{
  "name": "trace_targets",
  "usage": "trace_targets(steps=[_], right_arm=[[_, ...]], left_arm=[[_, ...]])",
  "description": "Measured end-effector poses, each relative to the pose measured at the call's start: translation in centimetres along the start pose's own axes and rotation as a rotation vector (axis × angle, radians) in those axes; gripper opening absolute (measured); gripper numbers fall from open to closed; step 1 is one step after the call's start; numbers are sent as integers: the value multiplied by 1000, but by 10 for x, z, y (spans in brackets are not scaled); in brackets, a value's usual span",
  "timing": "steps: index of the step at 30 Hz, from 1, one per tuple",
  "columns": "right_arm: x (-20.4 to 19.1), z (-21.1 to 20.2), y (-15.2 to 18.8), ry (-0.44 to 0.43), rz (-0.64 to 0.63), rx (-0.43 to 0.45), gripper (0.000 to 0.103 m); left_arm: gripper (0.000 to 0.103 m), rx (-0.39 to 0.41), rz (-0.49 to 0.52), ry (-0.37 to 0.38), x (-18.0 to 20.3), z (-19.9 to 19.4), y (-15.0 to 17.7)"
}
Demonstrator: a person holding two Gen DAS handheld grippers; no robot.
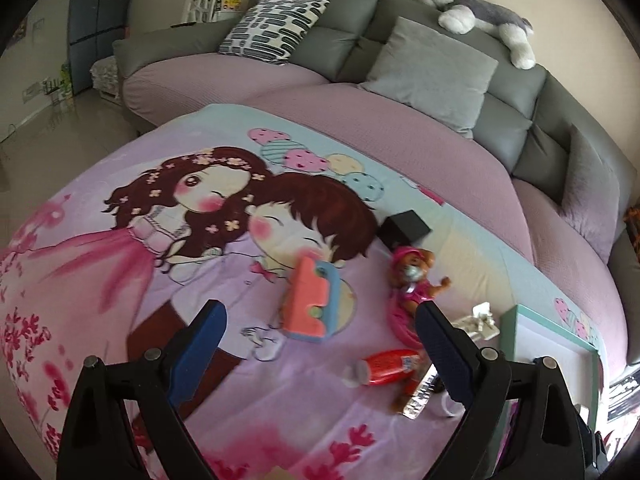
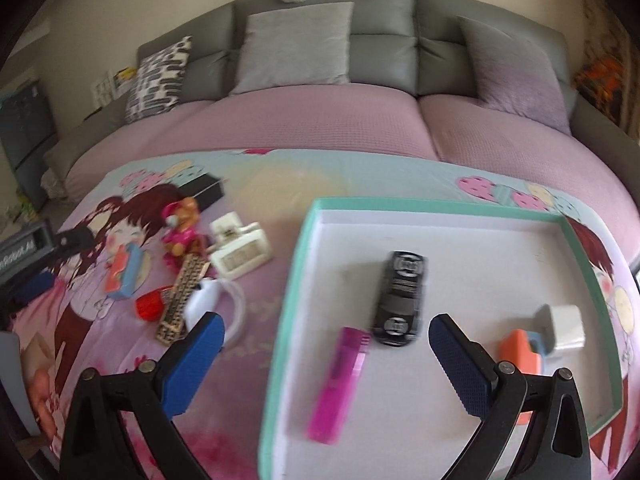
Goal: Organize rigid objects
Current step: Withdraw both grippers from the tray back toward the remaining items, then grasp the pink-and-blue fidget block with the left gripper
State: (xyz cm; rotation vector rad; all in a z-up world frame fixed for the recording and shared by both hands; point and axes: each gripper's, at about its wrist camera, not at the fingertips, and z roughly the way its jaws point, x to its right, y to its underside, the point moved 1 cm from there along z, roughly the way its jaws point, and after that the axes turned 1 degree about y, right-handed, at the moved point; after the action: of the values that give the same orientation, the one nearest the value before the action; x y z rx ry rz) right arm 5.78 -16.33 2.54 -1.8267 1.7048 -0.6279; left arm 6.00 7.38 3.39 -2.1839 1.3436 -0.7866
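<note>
Both tongs — left tongs (image 1: 320, 320), right tongs (image 2: 326, 332) — apart, empty. Loose toys incl. coral block (image 1: 310, 300) lie at 10 o'clock of the teal tray (image 2: 294, 280); black car (image 2: 400, 300) sits inside. Risk: soft cartoon blanket (image 1: 100, 280) gives, block tips in the grasp. Grey sofa (image 2: 384, 40) behind.

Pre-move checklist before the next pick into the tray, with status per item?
1. Left gripper open and empty: ok.
2. Right gripper open and empty: ok.
3. Tray has free floor space beside the black toy car and pink lighter: ok.
4. Orange-and-blue block ahead of the left gripper, standing apart from other items: ok.
5. Red bottle free to lift: not ok, it lies against the patterned bar.
6. Block's weight or grip: cannot tell.
</note>
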Motion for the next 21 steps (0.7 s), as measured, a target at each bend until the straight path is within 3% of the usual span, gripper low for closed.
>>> trace_targets(steps=[8, 12, 18, 21], right_arm=[[-37, 13, -2, -140, 6, -16, 103], [-51, 22, -4, -136, -21, -18, 103], [-59, 34, -6, -136, -20, -33, 102], [-58, 40, -7, -138, 8, -48, 94]], left_arm=[[95, -47, 14, -19, -23, 16, -4], [95, -76, 12, -34, -30, 26, -7], [95, -57, 19, -30, -32, 35, -13], [95, -64, 27, -21, -29, 42, -15]])
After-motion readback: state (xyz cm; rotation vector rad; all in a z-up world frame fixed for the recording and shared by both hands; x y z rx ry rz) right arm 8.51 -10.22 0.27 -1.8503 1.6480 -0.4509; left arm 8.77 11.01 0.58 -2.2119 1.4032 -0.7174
